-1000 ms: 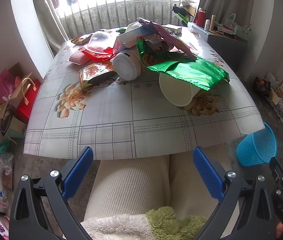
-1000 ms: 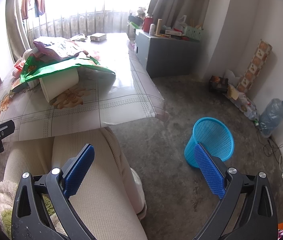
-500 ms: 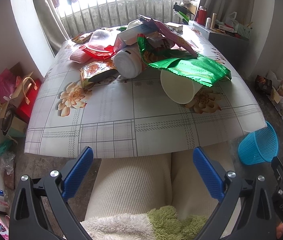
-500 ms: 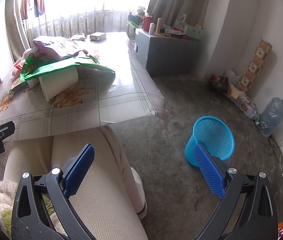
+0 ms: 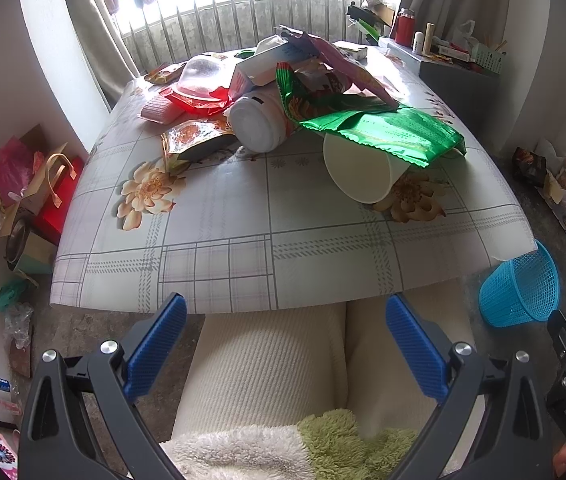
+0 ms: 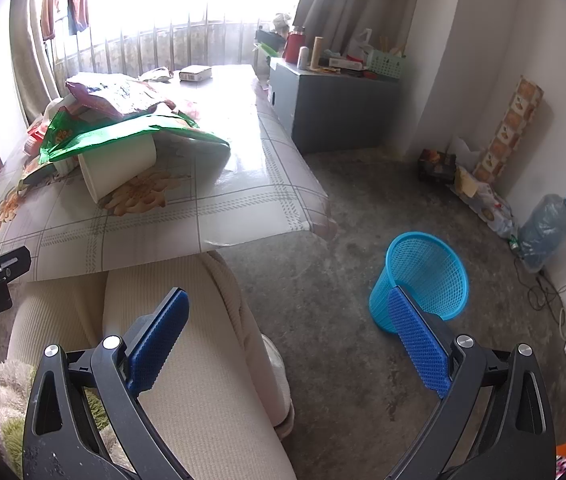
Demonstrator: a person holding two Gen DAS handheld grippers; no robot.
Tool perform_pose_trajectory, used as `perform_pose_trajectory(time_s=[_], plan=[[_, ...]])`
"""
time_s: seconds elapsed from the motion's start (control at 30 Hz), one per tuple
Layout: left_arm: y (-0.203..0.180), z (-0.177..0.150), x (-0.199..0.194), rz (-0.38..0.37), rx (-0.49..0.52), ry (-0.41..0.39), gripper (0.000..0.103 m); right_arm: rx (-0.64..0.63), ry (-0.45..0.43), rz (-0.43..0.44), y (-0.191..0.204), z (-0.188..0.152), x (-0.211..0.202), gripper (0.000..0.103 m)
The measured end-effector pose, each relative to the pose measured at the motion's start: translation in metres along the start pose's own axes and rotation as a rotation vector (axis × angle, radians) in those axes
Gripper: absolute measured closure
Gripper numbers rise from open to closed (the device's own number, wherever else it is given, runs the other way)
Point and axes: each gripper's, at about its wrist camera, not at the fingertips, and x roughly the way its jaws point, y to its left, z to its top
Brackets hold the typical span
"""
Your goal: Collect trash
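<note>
A heap of trash lies on the table [image 5: 267, 256]: a green foil bag [image 5: 387, 132], a cream paper cup [image 5: 359, 168] on its side, a white jar [image 5: 259, 124], a clear plastic lid [image 5: 203, 76], a box [image 5: 275, 64] and red wrappers. The cup [image 6: 119, 166] and green bag [image 6: 131, 132] also show in the right wrist view. A blue mesh bin [image 6: 423, 280] stands on the floor right of the table; it also shows in the left wrist view [image 5: 519, 288]. My left gripper [image 5: 287, 340] is open and empty over the person's lap, short of the table edge. My right gripper [image 6: 287, 336] is open and empty, near the bin.
The person's legs in cream trousers [image 5: 267, 360] lie below both grippers. A grey cabinet [image 6: 331, 104] stands behind the table on the right. Bags and boxes [image 5: 27, 184] pile on the floor left. A water jug [image 6: 547, 224] and cables lie by the right wall.
The left wrist view has shifted slightly toward the table, so the trash heap sits a little lower and nearer. The right gripper has hardly moved. Both stay open.
</note>
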Motion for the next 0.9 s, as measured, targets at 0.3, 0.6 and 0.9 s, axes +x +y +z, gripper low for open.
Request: perform_pose_trajectory(time_s=[0.3, 0.6, 0.9], plan=[[0.0005, -0.0009, 0.0012, 0.003, 0.001, 0.005, 0.005, -0.001, 0.000, 0.000, 0.0007, 0.0004, -0.0002, 0.008], [0.0006, -0.0016, 0.0018, 0.009, 0.001, 0.010, 0.005, 0.000, 0.002, 0.001, -0.0003, 0.0011, 0.0002, 0.008], [0.0011, -0.0016, 0.0023, 0.009, 0.002, 0.013, 0.005, 0.002, 0.002, 0.001, -0.0011, 0.0017, -0.0012, 0.008]])
